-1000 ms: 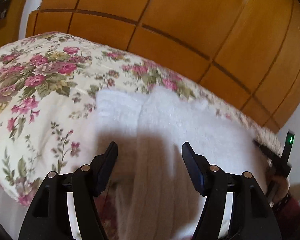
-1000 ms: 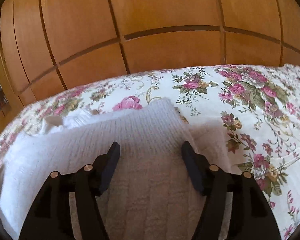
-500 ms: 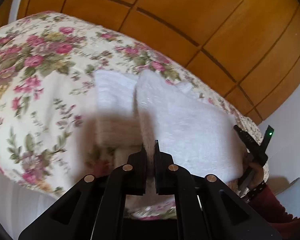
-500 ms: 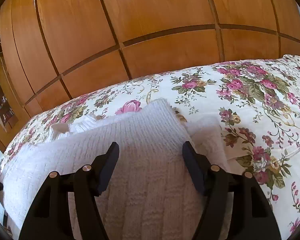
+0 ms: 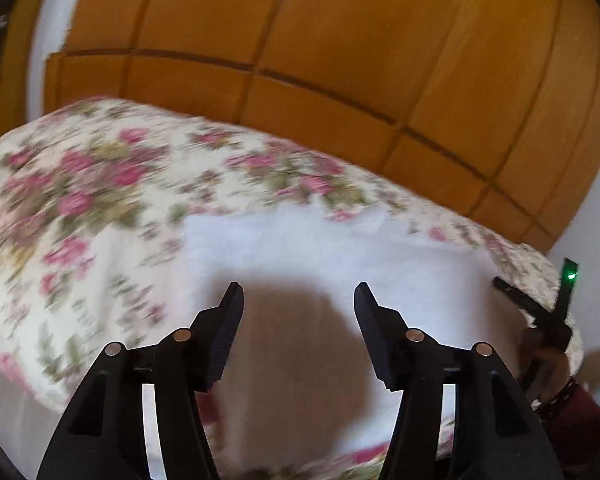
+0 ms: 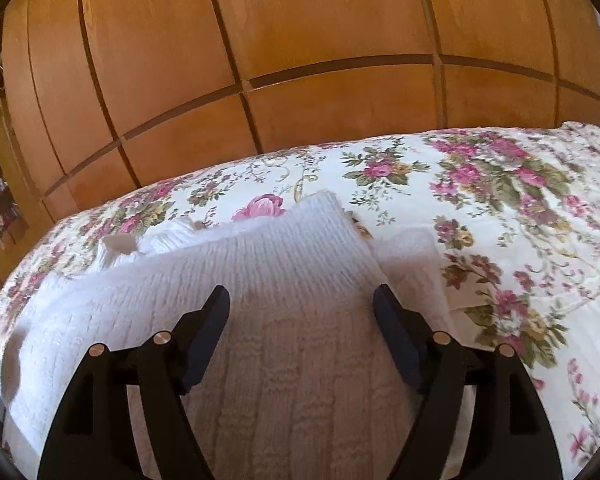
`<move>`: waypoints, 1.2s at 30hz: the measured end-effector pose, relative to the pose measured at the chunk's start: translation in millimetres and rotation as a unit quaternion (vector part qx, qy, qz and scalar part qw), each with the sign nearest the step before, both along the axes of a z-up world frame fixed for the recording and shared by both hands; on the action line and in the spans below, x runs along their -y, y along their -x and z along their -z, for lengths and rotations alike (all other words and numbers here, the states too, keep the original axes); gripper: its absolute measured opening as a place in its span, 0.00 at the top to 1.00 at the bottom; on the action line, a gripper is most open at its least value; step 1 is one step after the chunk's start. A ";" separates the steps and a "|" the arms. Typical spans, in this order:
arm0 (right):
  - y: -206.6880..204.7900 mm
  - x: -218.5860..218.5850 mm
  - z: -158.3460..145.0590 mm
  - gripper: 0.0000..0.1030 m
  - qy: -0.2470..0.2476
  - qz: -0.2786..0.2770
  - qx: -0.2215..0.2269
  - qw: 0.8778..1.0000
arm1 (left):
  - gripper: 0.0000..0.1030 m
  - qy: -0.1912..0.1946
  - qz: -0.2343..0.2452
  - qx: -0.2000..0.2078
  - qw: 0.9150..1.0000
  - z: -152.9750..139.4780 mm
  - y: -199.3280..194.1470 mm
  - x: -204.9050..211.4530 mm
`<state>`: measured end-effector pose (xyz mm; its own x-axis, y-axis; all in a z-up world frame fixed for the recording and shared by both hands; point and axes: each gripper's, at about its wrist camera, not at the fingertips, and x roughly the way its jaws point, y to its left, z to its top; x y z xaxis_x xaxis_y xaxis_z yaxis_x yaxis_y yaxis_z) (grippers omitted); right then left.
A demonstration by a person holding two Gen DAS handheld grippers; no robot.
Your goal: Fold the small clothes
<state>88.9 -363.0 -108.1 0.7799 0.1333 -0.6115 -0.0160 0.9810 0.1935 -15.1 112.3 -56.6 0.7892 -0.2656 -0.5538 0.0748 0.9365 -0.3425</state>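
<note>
White knit garment [image 6: 260, 300] lies folded, lower centre, on floral bedspread [image 6: 500, 220]. Left gripper [image 5: 299, 300] just opened, right gripper [image 6: 301, 304] opening wider; both empty above it. Next: regrip an edge for another fold.

Left gripper [image 5: 299, 296]: jaws, clamped on white knit garment [image 5: 320, 248] fold half a second ago, reopened; fabric released, lying flat. Right gripper [image 6: 301, 300]: jaws slightly wider.

Bright daylight, left view motion-blurred, fisheye-warped.
</note>
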 end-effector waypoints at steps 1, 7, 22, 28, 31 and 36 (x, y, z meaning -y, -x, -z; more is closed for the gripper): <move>1.0 -2.2 -2.5 0.33 0.005 0.003 -0.003 1.000 | 0.46 -0.005 0.016 -0.001 1.000 -1.4 -11.2 12.0; -16.4 -7.9 -1.8 0.53 0.045 0.034 -0.053 0.997 | 0.46 -0.058 0.064 -0.036 0.996 15.8 -81.1 71.5; -28.8 -4.7 19.1 0.41 0.110 0.078 -0.048 0.990 | 0.34 -0.112 0.031 -0.019 0.993 50.5 -93.6 71.5; -23.8 -2.5 16.3 0.30 0.098 0.075 -0.038 0.992 | 0.12 -0.076 0.018 0.000 0.997 42.6 -52.7 59.2; -19.8 0.3 11.7 0.18 0.082 0.068 -0.037 0.994 | 0.09 -0.080 0.005 0.006 0.997 37.3 -37.0 49.2; 4.0 -1.9 -4.4 0.09 0.084 0.073 -0.027 0.993 | 0.04 -0.054 -0.050 0.015 0.997 30.5 -17.6 14.9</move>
<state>84.8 -361.0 -103.8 0.7487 -0.0862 -0.6573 0.1354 0.9905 0.0243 2.5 97.4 -87.0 0.8252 -0.1255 -0.5507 -0.0117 0.9710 -0.2387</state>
